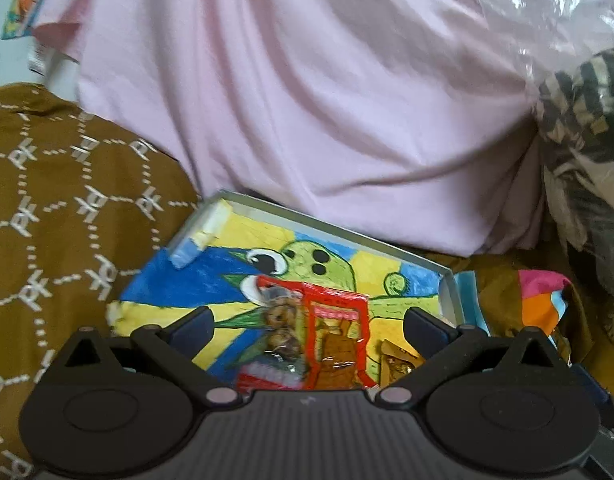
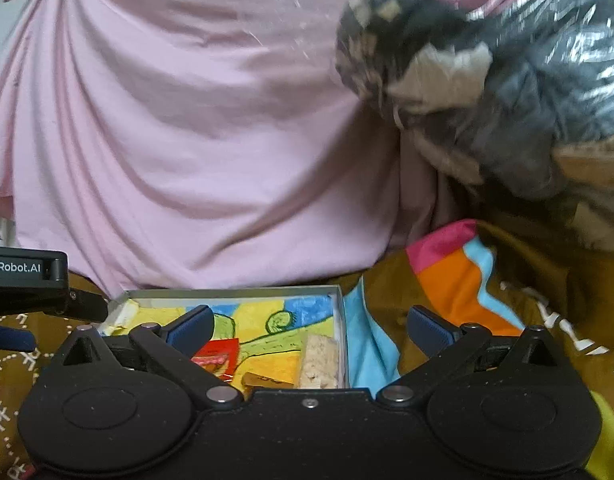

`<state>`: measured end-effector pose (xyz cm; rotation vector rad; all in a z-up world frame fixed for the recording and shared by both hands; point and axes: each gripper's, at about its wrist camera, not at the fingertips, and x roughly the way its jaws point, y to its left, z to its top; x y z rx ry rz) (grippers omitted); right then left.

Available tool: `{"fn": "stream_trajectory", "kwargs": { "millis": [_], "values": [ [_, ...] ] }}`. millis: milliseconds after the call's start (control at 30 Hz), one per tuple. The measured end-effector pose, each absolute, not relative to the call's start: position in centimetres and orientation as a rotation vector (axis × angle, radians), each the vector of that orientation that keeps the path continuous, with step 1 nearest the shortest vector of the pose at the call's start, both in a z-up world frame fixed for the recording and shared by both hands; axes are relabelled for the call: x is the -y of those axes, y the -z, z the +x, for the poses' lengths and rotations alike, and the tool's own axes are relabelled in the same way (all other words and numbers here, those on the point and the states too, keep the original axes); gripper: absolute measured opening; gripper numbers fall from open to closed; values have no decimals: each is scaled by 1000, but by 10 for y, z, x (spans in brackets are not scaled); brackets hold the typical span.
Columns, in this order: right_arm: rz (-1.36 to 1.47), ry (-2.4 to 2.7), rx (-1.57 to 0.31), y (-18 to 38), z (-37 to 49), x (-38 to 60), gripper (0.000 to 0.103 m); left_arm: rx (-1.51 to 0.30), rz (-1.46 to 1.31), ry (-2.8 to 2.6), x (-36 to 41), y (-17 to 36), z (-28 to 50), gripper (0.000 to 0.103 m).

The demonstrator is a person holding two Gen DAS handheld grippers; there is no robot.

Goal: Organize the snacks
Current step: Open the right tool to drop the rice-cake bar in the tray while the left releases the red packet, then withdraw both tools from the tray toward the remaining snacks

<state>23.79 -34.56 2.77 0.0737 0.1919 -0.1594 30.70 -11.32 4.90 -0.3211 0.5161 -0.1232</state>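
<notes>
Both grippers are standing with jaws spread wide and nothing between them. Left gripper (image 1: 307,322) is hovering over the shallow tray (image 1: 331,222), its fingers framing the red snack packet from above without touching it. Right gripper (image 2: 309,326) is hanging over the tray's right wall (image 2: 341,332), one finger above the tray floor and the other above the cloth outside it.

Largest item in view: a pink sheet (image 1: 307,92) is draping over a bulky mound behind the tray. Beneath everything, a brown bedspread with a white repeating logo (image 1: 59,184) is covering the surface. At right, a clear plastic bag stuffed with dark patterned fabric (image 2: 507,80) is resting against the pink sheet. A multicoloured cloth of pink, orange and light blue (image 2: 451,276) is lying just beside the tray's right wall.

The tray is sitting on the bedspread, its floor lined with a bright cartoon drawing in yellow, blue and green. Inside it, the red snack packet (image 1: 327,344) is lying flat near the middle. A pale oat-coloured bar (image 2: 319,360) is lying against the right wall. A small gold-wrapped piece (image 2: 263,380) is sitting between packet and bar; its label is too blurred to read.
</notes>
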Motion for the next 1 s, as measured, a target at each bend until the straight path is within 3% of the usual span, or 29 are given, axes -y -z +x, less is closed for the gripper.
{"fn": "stream_trajectory", "kwargs": {
  "millis": [633,1000],
  "values": [
    [75,98,-161,-48,122,291,102,-508,-363,-2,45,-42,188,103],
    [50,37,-263,-34,70,253,102,-524,-298,-34,10,-26,134,103]
  ]
}}
